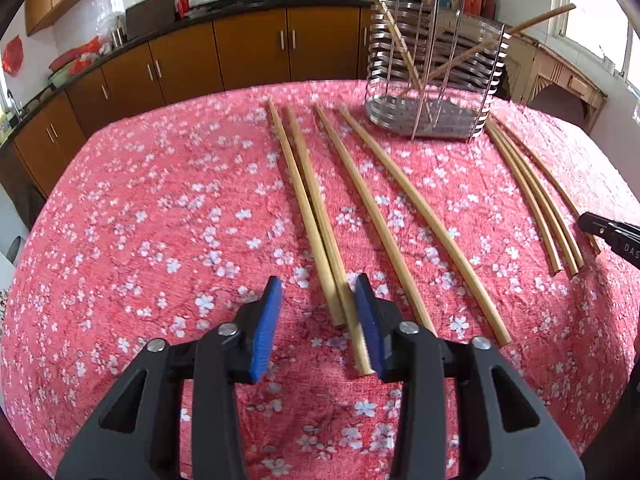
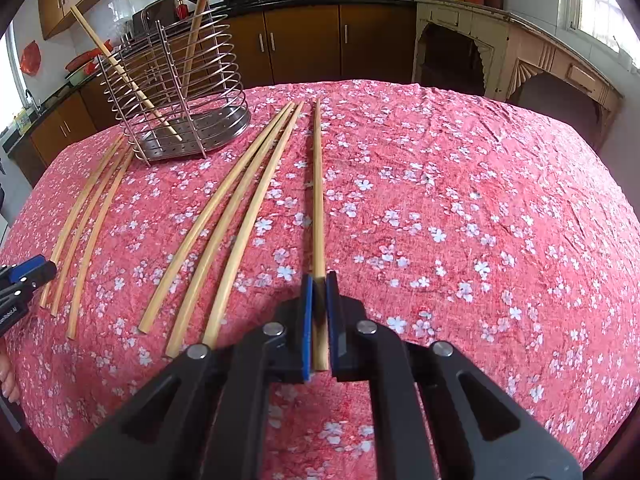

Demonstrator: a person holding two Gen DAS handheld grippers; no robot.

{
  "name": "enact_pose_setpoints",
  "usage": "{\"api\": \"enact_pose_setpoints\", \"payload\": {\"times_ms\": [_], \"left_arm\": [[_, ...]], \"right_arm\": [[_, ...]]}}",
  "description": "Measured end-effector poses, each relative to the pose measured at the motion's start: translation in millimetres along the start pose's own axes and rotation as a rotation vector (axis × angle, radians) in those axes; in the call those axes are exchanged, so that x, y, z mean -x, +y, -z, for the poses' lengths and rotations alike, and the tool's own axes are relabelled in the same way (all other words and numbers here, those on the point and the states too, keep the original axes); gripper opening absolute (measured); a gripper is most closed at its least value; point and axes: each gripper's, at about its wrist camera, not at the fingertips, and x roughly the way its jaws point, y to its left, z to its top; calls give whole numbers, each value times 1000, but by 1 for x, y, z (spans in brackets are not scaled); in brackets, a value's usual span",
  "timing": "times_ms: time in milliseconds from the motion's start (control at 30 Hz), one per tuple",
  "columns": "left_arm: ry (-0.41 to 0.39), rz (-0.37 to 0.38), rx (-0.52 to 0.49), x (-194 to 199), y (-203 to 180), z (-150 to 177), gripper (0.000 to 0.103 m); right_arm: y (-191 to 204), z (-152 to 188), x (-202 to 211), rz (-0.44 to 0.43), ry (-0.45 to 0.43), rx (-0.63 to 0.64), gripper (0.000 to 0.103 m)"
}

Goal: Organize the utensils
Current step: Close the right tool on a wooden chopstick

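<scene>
Bamboo chopsticks lie in loose groups on a pink floral tablecloth (image 2: 460, 200); a wire utensil holder (image 2: 176, 92) stands at the far side with two sticks leaning inside. Behind: brown kitchen cabinets (image 2: 304, 40), dark counter with woks, window at right. Right gripper (image 2: 320, 280) has its blue pads pressed together on the near end of one chopstick (image 2: 318, 200), lying apart from the rest. Left gripper (image 1: 318, 288) has jaws wide apart, straddling the near ends of a chopstick pair (image 1: 312, 216), not pinching.
</scene>
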Motion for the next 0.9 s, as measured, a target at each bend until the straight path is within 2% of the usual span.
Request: {"api": "enact_pose_setpoints", "payload": {"times_ms": [200,300,500,733,900], "left_arm": [[-6,30,62,-2,19,-1,34],[-41,59,99,4,27,-6,34],[-26,22,103,-10,27,-23,34],[1,-9,95,-20,26,-27,34],[20,-71,75,-27,32,-28,27]], "right_arm": [[-9,-5,-2,-1,0,-27,8],[-9,-5,-3,-3,-2,-37,8],[-7,-7,-5,3,-2,-36,8],[-5,-8,-7,11,-4,-23,8],[-9,-9,-8,24,-4,-26,8]]}}
